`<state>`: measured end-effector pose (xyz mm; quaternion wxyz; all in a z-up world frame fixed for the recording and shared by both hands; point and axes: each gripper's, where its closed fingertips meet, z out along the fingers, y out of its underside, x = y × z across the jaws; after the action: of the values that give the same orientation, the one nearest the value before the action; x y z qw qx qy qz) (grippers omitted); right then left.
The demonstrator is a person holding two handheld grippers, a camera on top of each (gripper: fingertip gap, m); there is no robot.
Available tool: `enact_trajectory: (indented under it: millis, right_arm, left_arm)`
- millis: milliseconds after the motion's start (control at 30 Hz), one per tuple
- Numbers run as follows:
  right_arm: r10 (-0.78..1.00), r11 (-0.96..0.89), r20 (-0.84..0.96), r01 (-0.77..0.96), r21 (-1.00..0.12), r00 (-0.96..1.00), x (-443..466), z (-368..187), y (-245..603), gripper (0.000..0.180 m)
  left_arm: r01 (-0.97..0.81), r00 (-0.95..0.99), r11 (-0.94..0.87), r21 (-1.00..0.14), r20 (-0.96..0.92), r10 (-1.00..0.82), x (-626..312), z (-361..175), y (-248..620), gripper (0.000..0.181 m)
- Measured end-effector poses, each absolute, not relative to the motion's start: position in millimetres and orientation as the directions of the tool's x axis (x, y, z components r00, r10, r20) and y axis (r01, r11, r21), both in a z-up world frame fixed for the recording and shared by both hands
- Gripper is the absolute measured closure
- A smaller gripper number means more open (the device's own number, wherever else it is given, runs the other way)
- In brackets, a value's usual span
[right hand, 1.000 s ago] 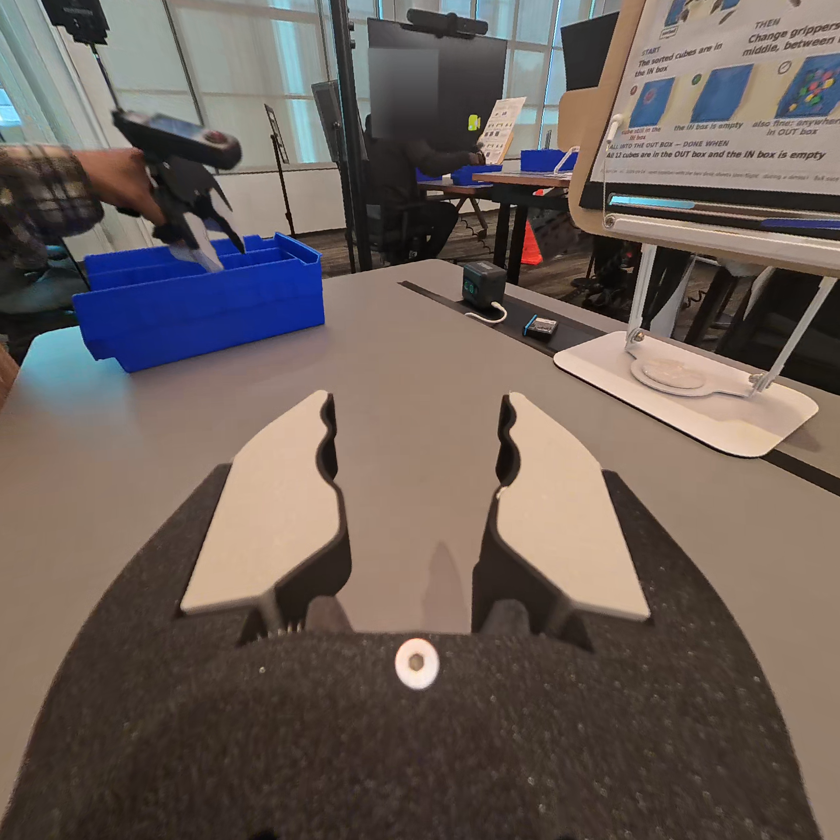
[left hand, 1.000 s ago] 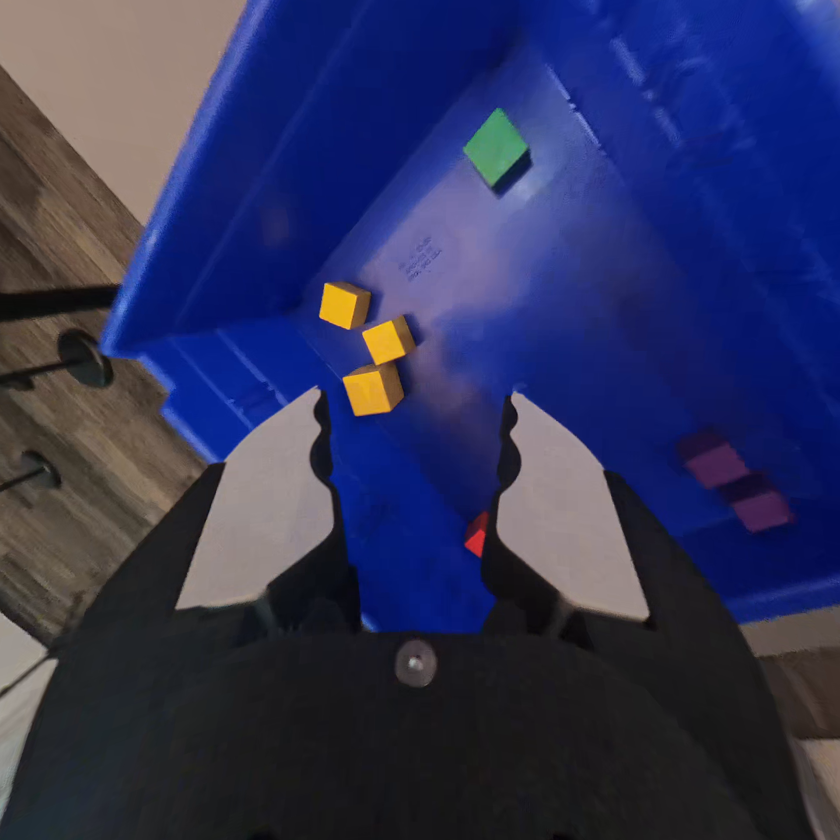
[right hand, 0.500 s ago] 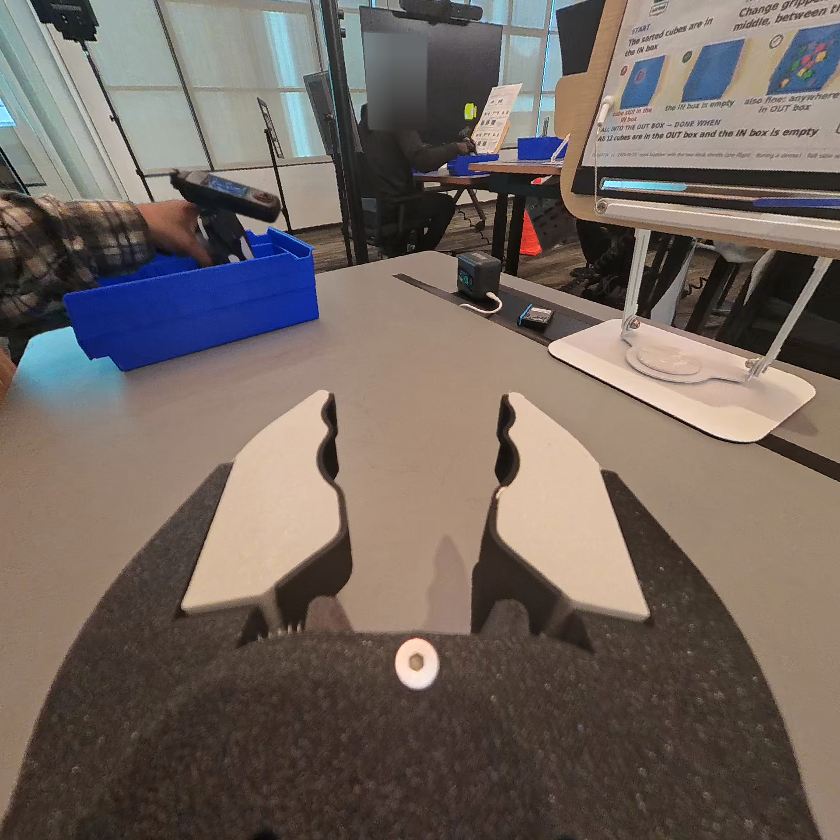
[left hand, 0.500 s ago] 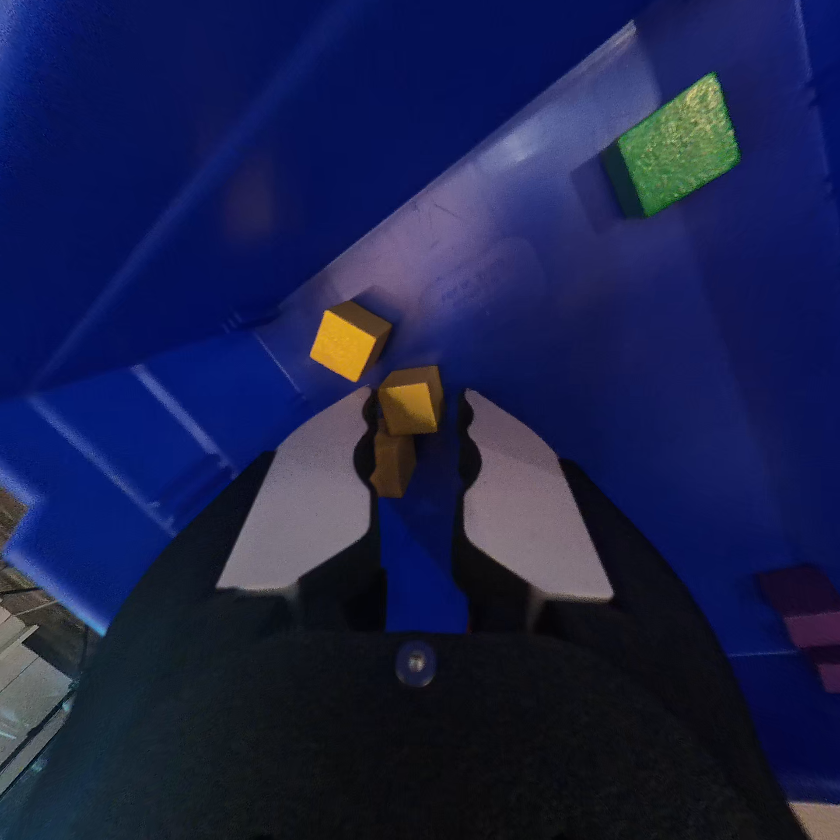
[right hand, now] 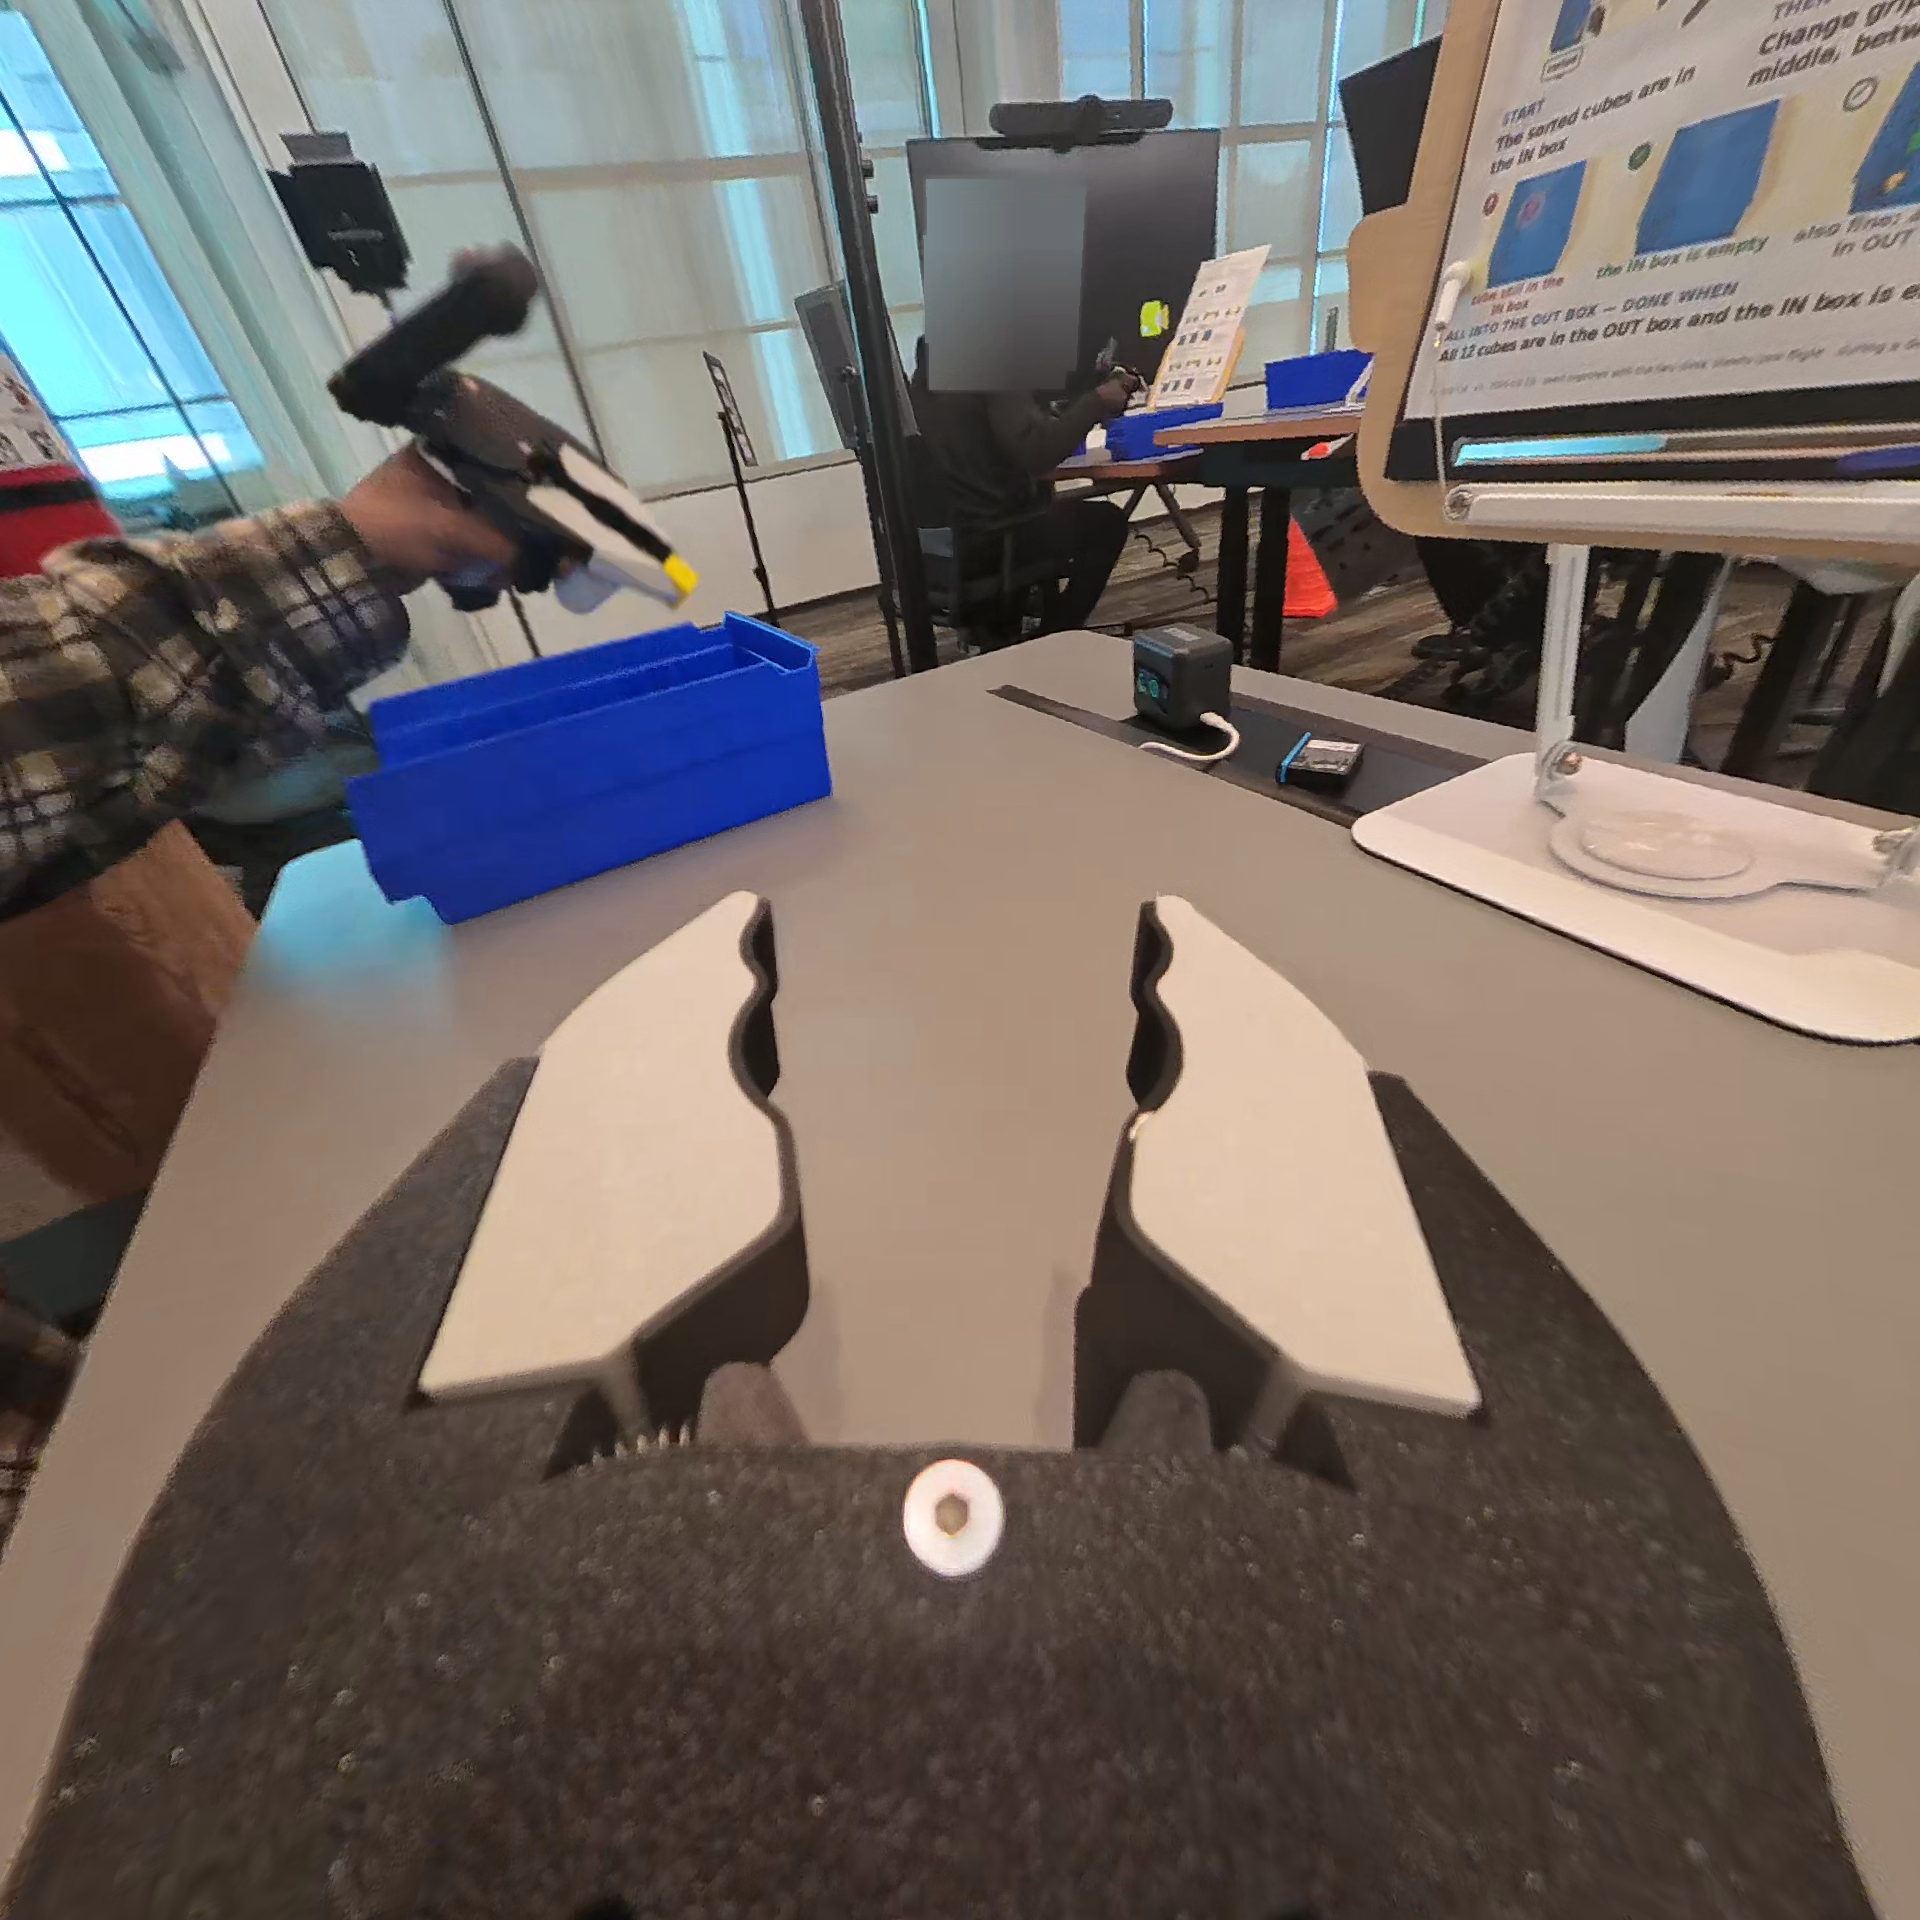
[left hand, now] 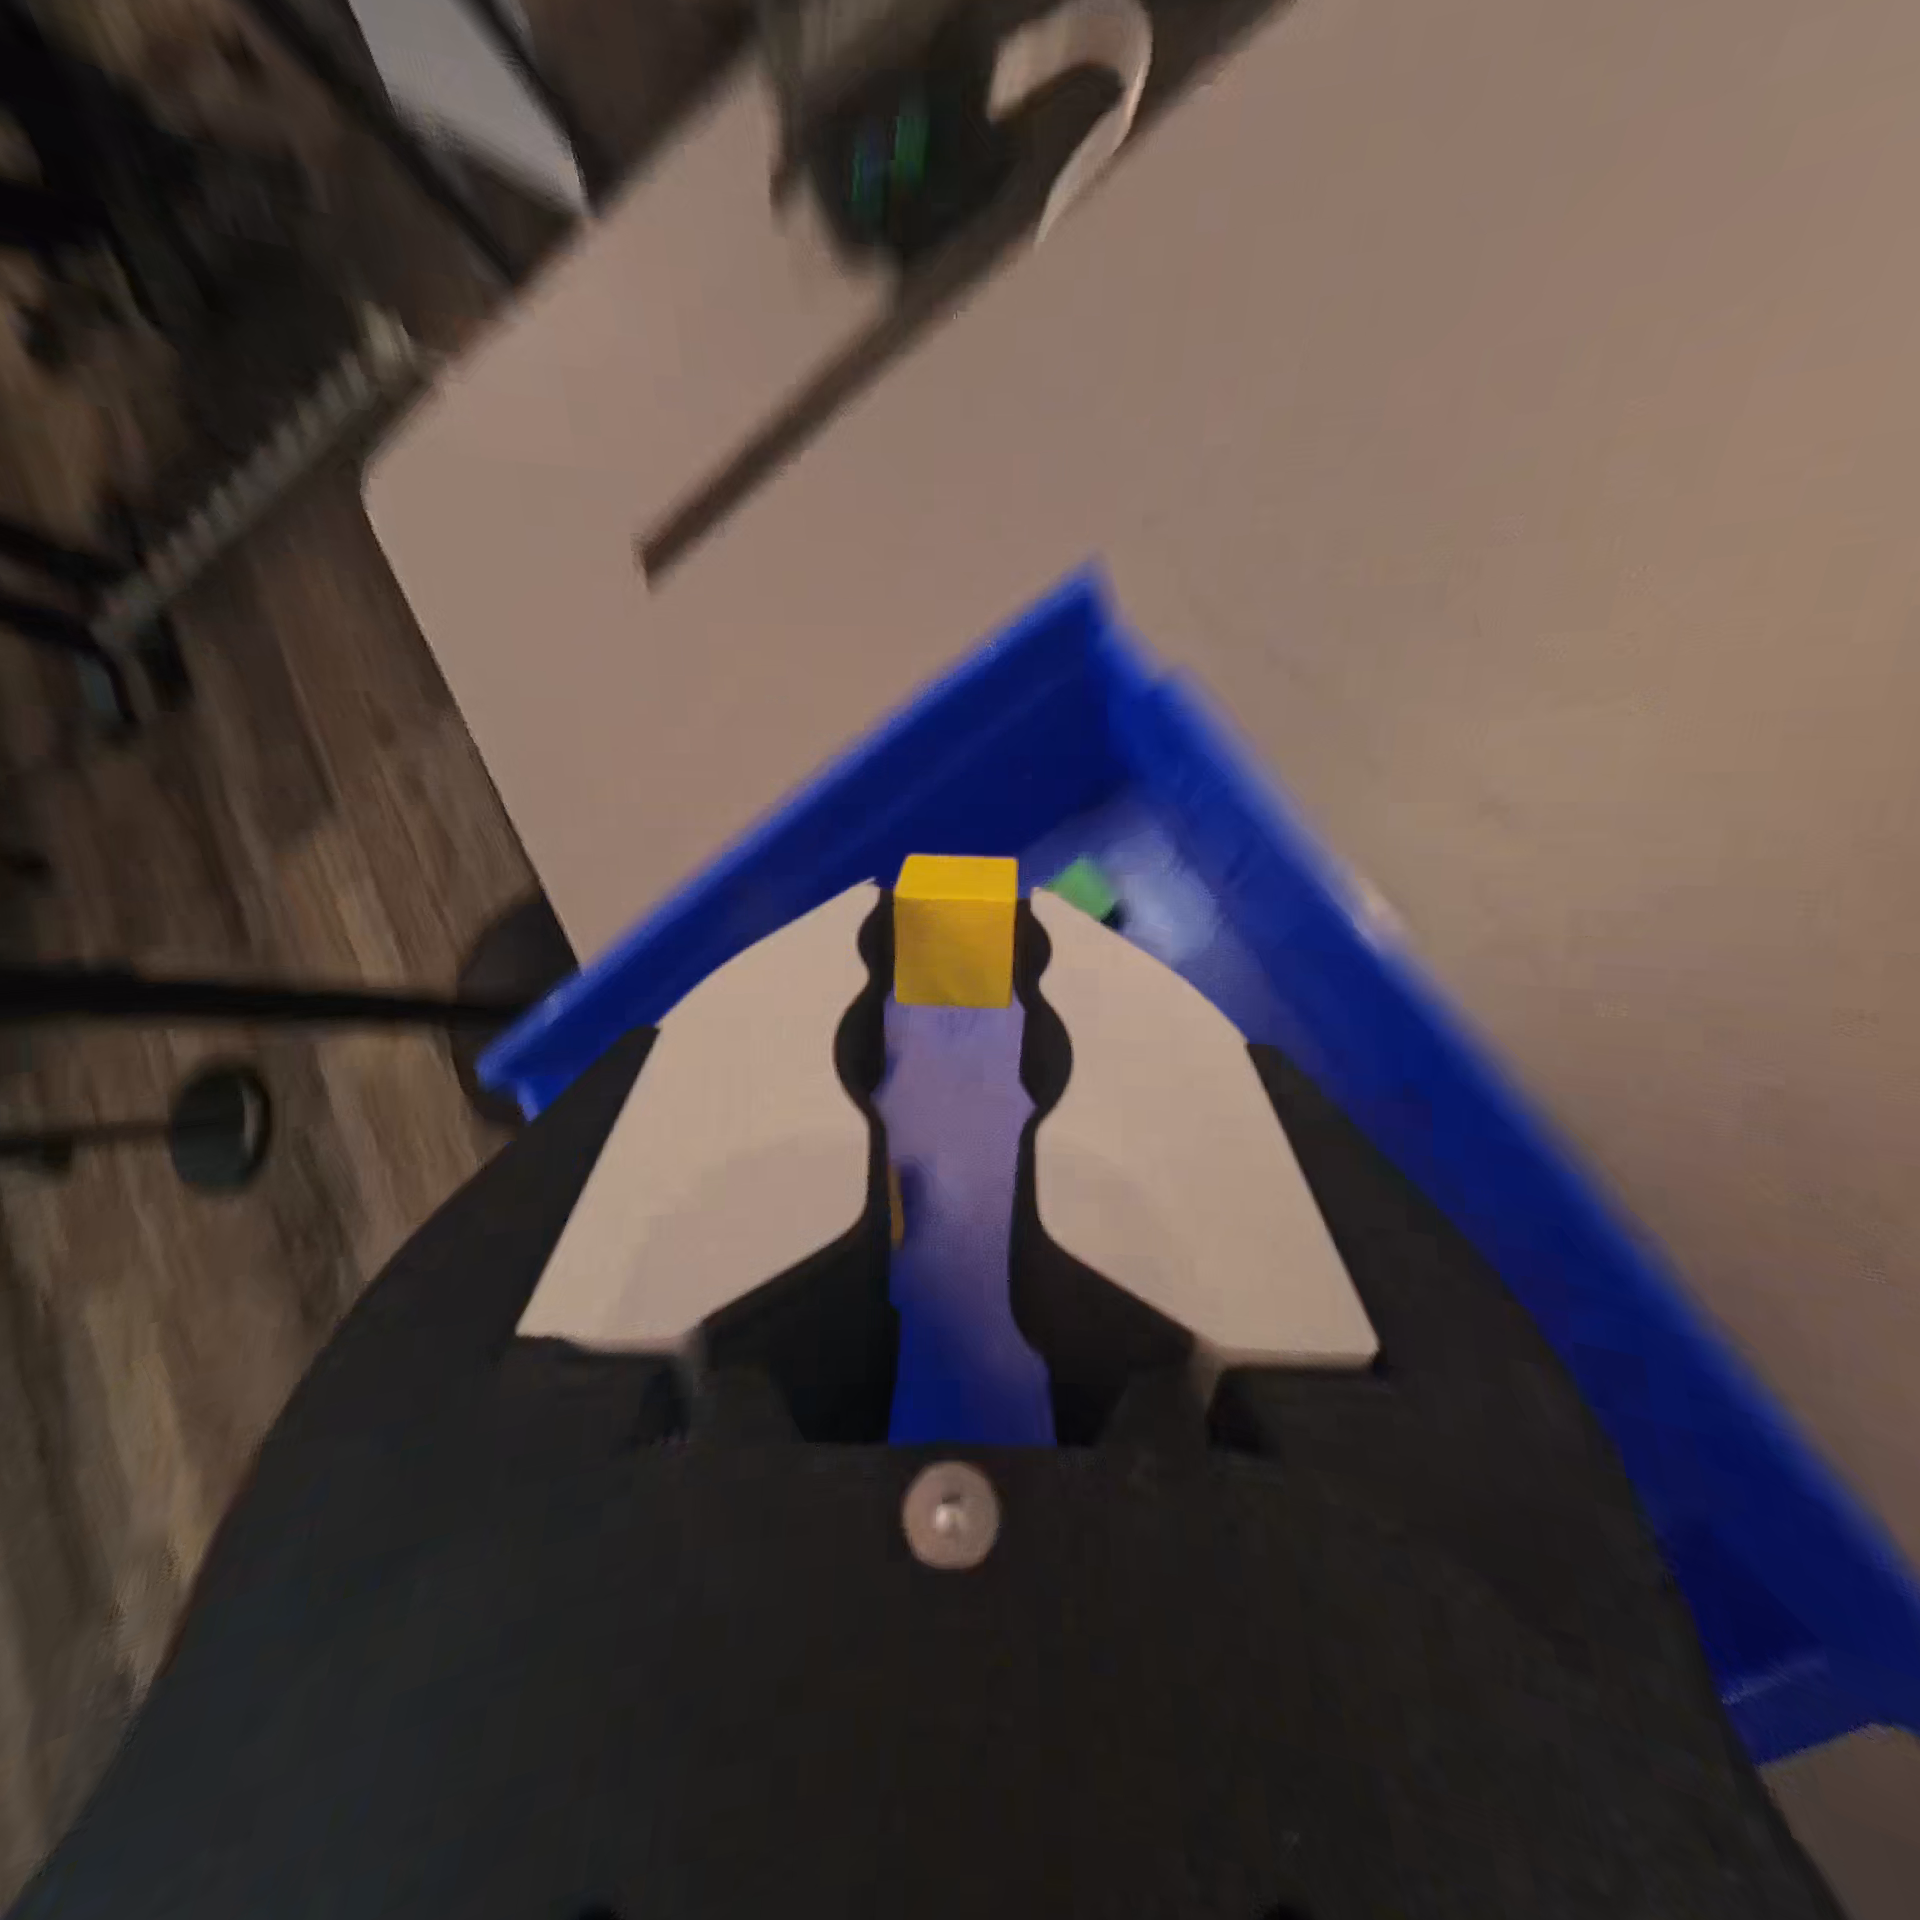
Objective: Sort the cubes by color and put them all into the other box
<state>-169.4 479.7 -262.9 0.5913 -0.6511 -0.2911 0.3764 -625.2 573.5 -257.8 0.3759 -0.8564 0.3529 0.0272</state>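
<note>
My left gripper (left hand: 954, 914) is shut on a yellow cube (left hand: 954, 930) and holds it raised above the blue box (left hand: 1455, 1091). A green cube (left hand: 1081, 888) lies in the box's far corner. A sliver of another yellow cube (left hand: 894, 1205) shows behind the left finger. In the right wrist view the left gripper (right hand: 675, 577) with the yellow cube (right hand: 681, 571) hovers above the blue box (right hand: 592, 769) at the table's far left. My right gripper (right hand: 951, 925) is open and empty, low over the grey table (right hand: 987, 831).
A white stand base (right hand: 1662, 894) carrying an instruction board (right hand: 1662, 208) stands at the right. A small black device with a white cable (right hand: 1179, 681) and a flat black item (right hand: 1320, 758) lie on a dark strip. A person's plaid sleeve (right hand: 156, 644) is at the left.
My left gripper closed on a yellow cube on the box floor and lifted it up out of the box. My right gripper stayed open over the table.
</note>
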Motion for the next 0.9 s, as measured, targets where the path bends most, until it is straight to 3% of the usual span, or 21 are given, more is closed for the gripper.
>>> enact_trajectory:
  millis: [67,167,300,400,467,833,900]
  right_arm:
    - [0.832,-0.180,-0.207,-0.101,-0.978,0.516,-173.3,-262.4,478.1,0.111]
    - [0.838,-0.318,-0.366,-0.184,-0.930,0.404,-184.2,-259.6,470.2,0.110]
    - [0.747,-0.626,-0.659,-0.244,-0.740,0.084,-204.2,-244.4,439.5,0.111]
    - [0.555,-0.829,-0.808,-0.213,-0.517,-0.198,-210.3,-221.8,411.8,0.113]
    - [0.473,-0.880,-0.842,-0.180,-0.439,-0.258,-209.9,-216.4,400.1,0.117]
    - [0.445,-0.894,-0.878,-0.146,-0.424,-0.177,-194.4,-221.2,379.2,0.133]
    - [0.438,-0.898,-0.876,-0.133,-0.419,-0.200,-195.8,-220.3,374.9,0.148]
  left_arm:
    - [-0.611,0.684,-0.258,-0.749,-0.335,-0.648,-565.0,-215.4,560.0,0.159]
    - [-0.529,0.542,0.068,-0.846,-0.399,-0.740,-461.2,-174.9,519.5,0.160]
    - [-0.290,0.334,0.350,-0.891,-0.437,-0.835,-333.7,-167.8,453.0,0.160]
    - [-0.118,0.208,0.405,-0.907,-0.422,-0.883,-265.5,-182.4,418.1,0.159]
    - [-0.046,0.147,0.405,-0.913,-0.407,-0.901,-233.0,-194.6,404.1,0.160]
    - [-0.007,0.024,0.419,-0.908,-0.419,-0.908,-173.3,-222.1,372.7,0.160]
    - [-0.004,0.037,0.427,-0.904,-0.426,-0.904,-171.9,-221.2,372.7,0.160]
